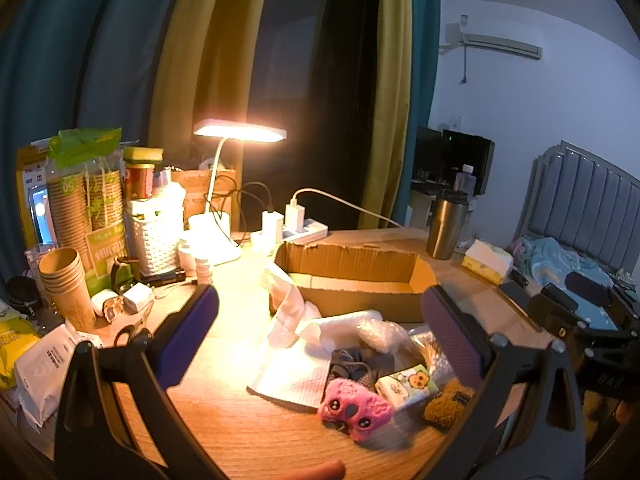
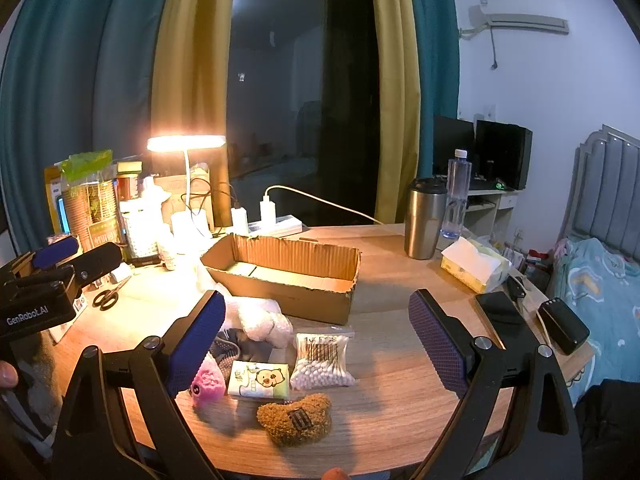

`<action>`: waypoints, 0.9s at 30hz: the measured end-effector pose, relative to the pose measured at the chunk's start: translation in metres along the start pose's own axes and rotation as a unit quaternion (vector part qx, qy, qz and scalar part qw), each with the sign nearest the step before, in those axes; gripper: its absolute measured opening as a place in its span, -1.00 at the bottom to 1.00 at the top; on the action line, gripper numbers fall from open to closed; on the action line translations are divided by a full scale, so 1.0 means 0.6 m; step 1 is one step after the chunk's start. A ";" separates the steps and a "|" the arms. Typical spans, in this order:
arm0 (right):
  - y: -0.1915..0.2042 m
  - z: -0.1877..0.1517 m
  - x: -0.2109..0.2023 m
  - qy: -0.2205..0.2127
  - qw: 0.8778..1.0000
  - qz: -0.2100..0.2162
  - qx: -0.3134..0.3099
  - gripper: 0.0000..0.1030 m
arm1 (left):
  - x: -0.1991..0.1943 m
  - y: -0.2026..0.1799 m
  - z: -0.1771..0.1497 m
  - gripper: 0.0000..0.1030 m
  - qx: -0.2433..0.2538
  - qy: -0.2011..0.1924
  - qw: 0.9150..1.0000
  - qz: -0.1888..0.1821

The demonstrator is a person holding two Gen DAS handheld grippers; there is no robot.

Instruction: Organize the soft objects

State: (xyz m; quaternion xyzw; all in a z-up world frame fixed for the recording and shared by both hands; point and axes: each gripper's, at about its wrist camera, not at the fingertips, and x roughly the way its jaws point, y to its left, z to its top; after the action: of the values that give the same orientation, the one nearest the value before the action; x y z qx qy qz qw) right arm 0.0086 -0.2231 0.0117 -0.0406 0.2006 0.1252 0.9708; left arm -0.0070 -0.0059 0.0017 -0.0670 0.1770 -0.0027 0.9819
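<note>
Both tools hung above the table [image 2: 384, 408] with jaws spread wide, grasping nothing: the left gripper [image 1: 320, 328] over the pile, the right gripper [image 2: 316, 332] likewise. The soft things lay together in front of the one empty box [image 2: 288, 276]: one pink plush [image 1: 354, 404], one brown plush [image 2: 296, 418], one tissue pack [image 2: 258, 380], one bubble wrap wad [image 2: 264, 322], a dark cloth [image 1: 356, 362]. Only the right view showed the swab bag [image 2: 322, 362] plainly and a water bottle [image 2: 454, 196]; only the left showed a white towel [image 1: 292, 372] and one stack of cups [image 1: 66, 284]. Each showed one lamp [image 1: 240, 130].
</note>
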 end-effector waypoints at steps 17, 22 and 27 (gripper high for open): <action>-0.001 -0.001 -0.001 0.001 1.000 0.000 0.001 0.84 | -0.001 -0.009 -0.006 0.99 0.012 0.006 1.000 -0.005; -0.001 -0.002 -0.001 0.003 1.000 -0.001 0.002 0.84 | 0.003 -0.012 -0.008 0.99 0.019 0.010 1.000 -0.005; -0.002 -0.002 0.000 0.003 1.000 0.000 0.002 0.84 | 0.008 -0.014 -0.010 0.99 0.025 0.018 1.000 -0.007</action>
State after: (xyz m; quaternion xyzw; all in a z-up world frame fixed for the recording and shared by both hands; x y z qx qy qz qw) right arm 0.0086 -0.2244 0.0104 -0.0391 0.2038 0.1244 0.9703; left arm -0.0045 -0.0153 -0.0043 -0.0435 0.1936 -0.0147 0.9800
